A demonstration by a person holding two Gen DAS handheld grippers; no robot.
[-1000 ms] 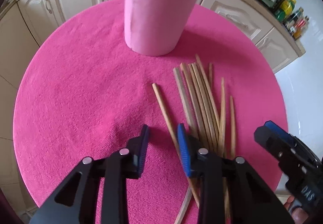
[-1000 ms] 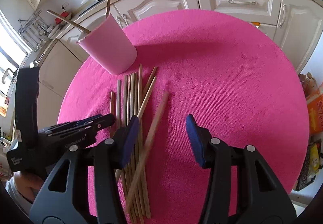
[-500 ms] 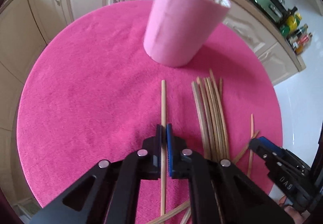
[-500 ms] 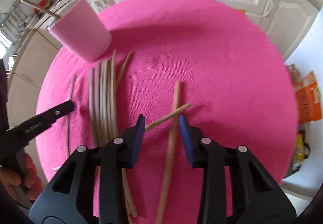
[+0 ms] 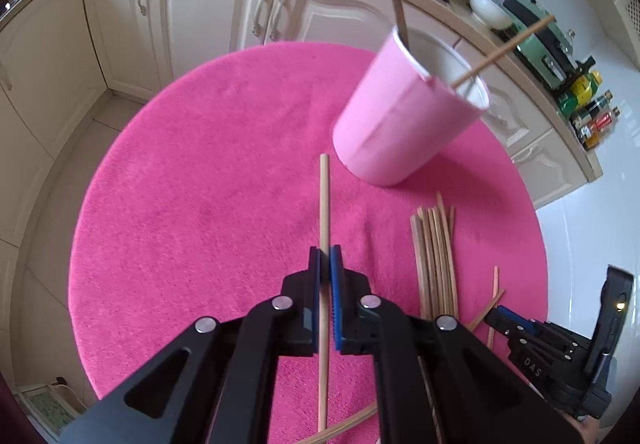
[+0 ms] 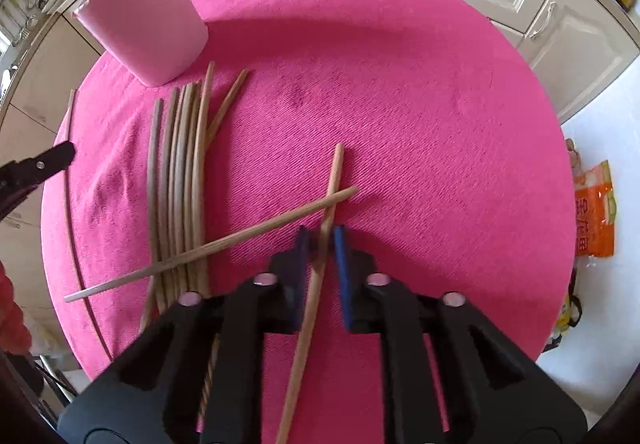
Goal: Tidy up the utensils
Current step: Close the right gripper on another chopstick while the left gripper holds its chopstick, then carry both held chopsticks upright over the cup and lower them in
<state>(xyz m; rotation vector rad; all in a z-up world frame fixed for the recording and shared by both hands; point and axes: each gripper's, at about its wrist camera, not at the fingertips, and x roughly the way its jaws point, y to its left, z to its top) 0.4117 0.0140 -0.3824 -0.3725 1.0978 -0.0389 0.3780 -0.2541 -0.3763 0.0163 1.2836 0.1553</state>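
My left gripper (image 5: 325,264) is shut on a pale wooden chopstick (image 5: 324,196) and holds it above the pink cloth, pointing toward the pink cup (image 5: 404,124). Two sticks stand in that cup. A bundle of chopsticks (image 5: 434,256) lies to the right on the cloth. In the right wrist view my right gripper (image 6: 322,244) is closing, its blue pads against a darker chopstick (image 6: 335,172) that lies on the cloth. A lighter chopstick (image 6: 240,238) crosses it just ahead of the fingertips. The bundle (image 6: 180,164) and the cup (image 6: 148,24) lie to the left.
A round table under a pink cloth (image 6: 400,84) carries everything. Cream kitchen cabinets (image 5: 208,16) curve round behind it, with bottles (image 5: 588,112) on the counter. An orange packet (image 6: 596,208) lies off the table's right side. The left gripper's tip (image 6: 44,164) shows at the left edge.
My left gripper closed on a single chopstick, lifted it and swung left, away from the bundle. My right gripper came down over another chopstick and its jaws narrowed onto it.
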